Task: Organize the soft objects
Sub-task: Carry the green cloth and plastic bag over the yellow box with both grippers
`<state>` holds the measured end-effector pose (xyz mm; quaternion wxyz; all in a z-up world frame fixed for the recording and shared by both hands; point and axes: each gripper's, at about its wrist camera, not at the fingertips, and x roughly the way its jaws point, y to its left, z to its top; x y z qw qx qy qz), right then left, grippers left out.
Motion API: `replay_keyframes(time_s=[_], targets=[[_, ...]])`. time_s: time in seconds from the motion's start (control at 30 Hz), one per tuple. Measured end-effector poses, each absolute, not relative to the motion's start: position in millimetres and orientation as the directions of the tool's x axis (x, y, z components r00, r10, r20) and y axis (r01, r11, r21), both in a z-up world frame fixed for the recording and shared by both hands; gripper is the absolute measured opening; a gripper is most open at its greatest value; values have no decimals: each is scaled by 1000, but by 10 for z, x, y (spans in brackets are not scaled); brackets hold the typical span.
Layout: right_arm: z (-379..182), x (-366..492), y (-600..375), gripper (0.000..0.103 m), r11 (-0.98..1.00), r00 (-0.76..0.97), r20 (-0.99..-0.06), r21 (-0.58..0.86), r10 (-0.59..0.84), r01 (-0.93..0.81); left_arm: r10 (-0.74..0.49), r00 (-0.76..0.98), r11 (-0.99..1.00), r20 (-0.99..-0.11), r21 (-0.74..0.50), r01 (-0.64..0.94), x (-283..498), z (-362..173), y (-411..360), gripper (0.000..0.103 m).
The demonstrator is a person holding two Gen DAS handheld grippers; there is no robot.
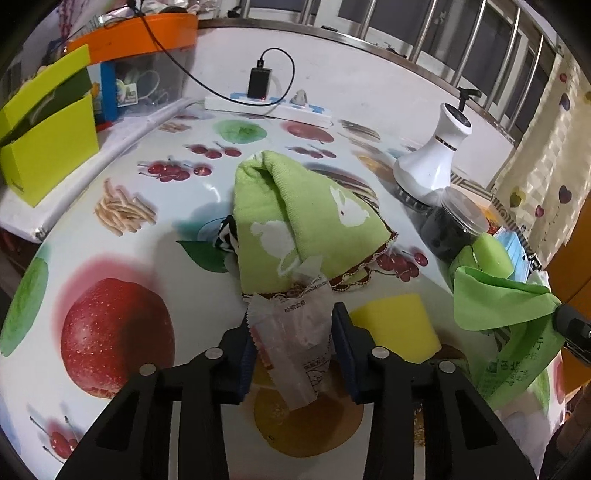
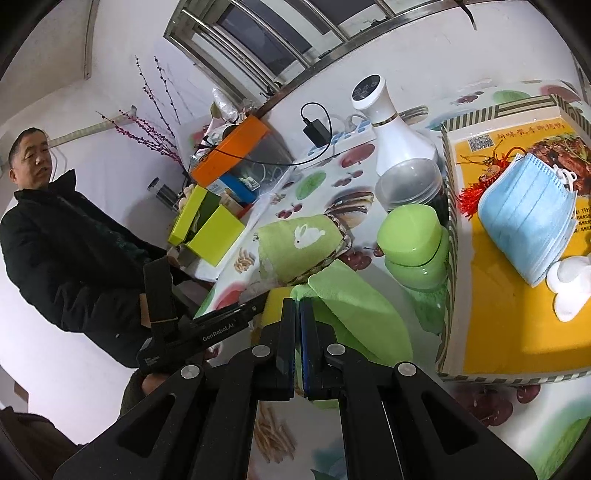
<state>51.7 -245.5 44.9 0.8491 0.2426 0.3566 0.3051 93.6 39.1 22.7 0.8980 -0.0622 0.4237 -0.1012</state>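
Observation:
My left gripper (image 1: 293, 325) is shut on a crinkled translucent packet (image 1: 295, 336) with printed text, held just above the fruit-print tablecloth (image 1: 122, 229). Beyond it lies a folded green towel with white rabbits (image 1: 295, 218), and a yellow sponge (image 1: 399, 328) sits to the right. My right gripper (image 2: 298, 314) is shut on a light green cloth (image 2: 354, 310), which also hangs at the right edge of the left wrist view (image 1: 495, 302). The rabbit towel (image 2: 299, 243) and the sponge (image 2: 275, 306) show behind it. A blue face mask (image 2: 528, 218) lies on a yellow box (image 2: 491, 332).
A white bottle-shaped device (image 1: 432, 158), a dark jar with a clear lid (image 1: 454, 225) and a green lidded container (image 2: 417, 247) stand at the right. A power strip with a charger (image 1: 266, 101), an orange-lidded bin (image 1: 140, 33) and lime boxes (image 1: 48, 136) line the back left. A person (image 2: 55, 229) stands beside the table.

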Motion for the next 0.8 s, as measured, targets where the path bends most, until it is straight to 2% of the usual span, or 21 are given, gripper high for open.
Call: replay_keyframes(time_s=[0.17,0.6,0.8], targets=[[428,517,-2461,2,694,558,-458,633,692,-343,-229,629,973,-743,-194,125,909,240,403,29],[437,502,-2463,2,692,562,-451,634,693,-345,-224,655,974,-722,-183,132,768,406,417,28],[607,449,-2558,2,692,596,-417,627,686,-358,-254,682,967,-686,-181,179,643,692,335,28]])
